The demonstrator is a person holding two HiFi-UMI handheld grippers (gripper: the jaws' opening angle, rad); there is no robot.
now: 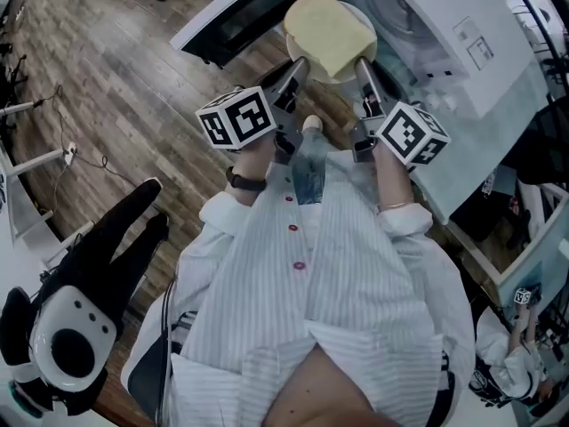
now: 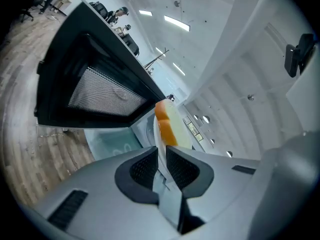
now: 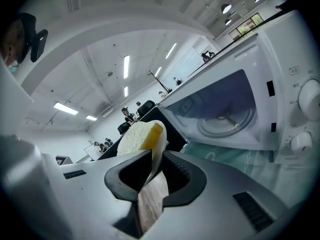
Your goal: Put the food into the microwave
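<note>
The food, a thick pale yellow slice, is lying on a white plate that the person is holding up in the air with both tools, so the pickup part of the job is looking finished. The left tool is clamping the plate's rim on one side and the right tool is clamping the opposite rim; in each gripper view the thin white edge is sitting pinched between the ribbed pads, with the slice rising just beyond them. The microwave is standing on the tabletop close to the edge that faces the person, and its door is hanging wide open over the wooden floor, so no opening step is remaining. The plate is hovering just in front of the open cavity, with the glass turntable showing bare inside, so the food is not yet going in. What is remaining, by my reading: sliding the plate level through the opening, setting it on the turntable, letting both tools go, drawing them out, and probably shutting the door.
</note>
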